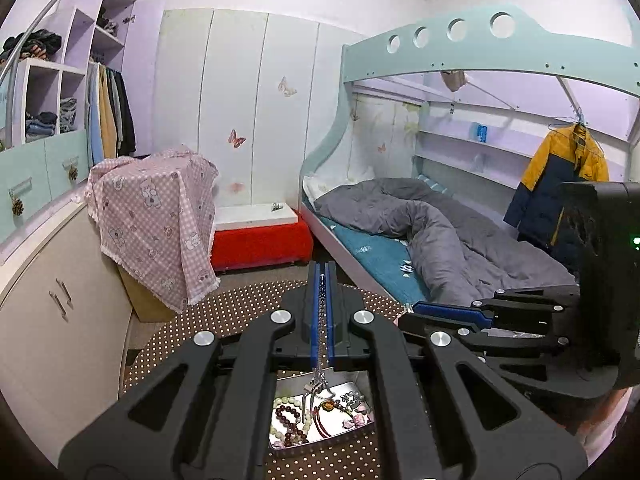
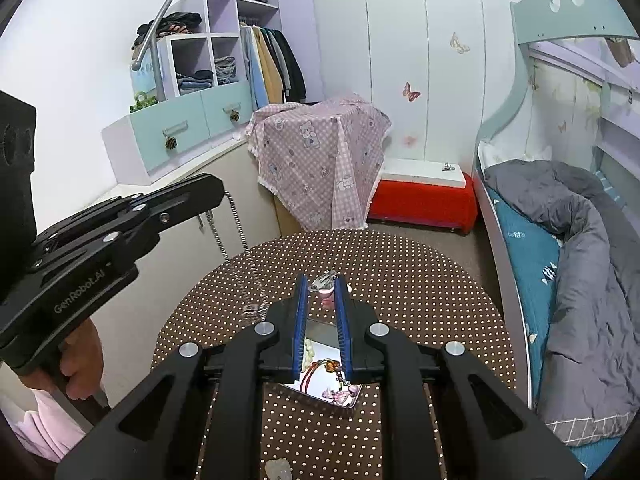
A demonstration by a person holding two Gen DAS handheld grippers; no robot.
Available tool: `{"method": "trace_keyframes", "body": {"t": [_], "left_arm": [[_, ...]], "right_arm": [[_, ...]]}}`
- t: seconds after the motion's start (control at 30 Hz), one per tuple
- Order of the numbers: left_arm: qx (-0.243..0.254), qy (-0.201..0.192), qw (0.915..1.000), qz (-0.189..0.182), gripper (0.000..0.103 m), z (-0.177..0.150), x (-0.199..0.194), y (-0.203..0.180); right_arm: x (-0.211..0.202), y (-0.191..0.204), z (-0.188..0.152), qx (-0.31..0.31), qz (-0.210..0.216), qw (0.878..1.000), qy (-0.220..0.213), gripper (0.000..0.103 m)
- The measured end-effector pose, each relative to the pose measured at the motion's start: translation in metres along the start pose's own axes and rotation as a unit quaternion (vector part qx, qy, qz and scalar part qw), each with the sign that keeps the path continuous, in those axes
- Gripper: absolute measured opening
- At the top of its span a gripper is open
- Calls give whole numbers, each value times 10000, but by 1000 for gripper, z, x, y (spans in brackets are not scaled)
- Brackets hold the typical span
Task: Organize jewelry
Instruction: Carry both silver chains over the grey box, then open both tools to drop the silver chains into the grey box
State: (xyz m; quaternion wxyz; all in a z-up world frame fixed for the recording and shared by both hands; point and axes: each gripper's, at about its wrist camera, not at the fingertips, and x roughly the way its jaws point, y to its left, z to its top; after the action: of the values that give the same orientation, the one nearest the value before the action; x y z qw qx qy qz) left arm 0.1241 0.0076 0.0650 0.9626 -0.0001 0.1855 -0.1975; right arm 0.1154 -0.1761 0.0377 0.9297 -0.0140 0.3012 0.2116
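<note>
My left gripper (image 1: 322, 270) is shut on a silver chain necklace (image 1: 320, 376), held above a metal tray (image 1: 360, 380); the chain (image 2: 236, 220) hangs from it in the right wrist view too. The tray holds several bead bracelets (image 1: 290, 416), a red cord (image 1: 320, 424) and pink charms (image 1: 356, 420). My right gripper (image 2: 322, 280) is open over the same tray (image 2: 320, 330), its blue pads (image 2: 301, 320) on either side of it. A silver and pink hair clip (image 2: 325, 286) lies on the table beyond the tray.
The tray sits on a round brown polka-dot table (image 2: 420, 280). A pale trinket (image 2: 277, 469) lies at its near edge. A cabinet (image 1: 60, 320) stands left, a pink-cloth-covered box (image 2: 320, 152) and red bench (image 2: 424, 196) behind, a bed (image 2: 560, 260) right.
</note>
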Motion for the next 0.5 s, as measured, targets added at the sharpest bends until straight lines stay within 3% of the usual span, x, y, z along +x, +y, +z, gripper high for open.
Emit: {"method": "trace_keyframes", "body": {"t": [0.13, 0.3, 0.43, 0.5], "left_arm": [[-139, 370, 9992, -72, 3, -21, 21, 7], [-298, 922, 9951, 176, 3, -50, 47, 16], [-384, 1304, 9904, 250, 4, -64, 61, 24], [-275, 1394, 9895, 276, 5, -68, 64, 24]], "right_arm": [[18, -2, -10, 49, 57, 9997, 231, 12], [37, -4, -16, 99, 150, 9983, 554, 13], [42, -7, -21, 154, 159, 9977, 639, 46], [40, -9, -21, 183, 126, 9979, 610, 52]]}}
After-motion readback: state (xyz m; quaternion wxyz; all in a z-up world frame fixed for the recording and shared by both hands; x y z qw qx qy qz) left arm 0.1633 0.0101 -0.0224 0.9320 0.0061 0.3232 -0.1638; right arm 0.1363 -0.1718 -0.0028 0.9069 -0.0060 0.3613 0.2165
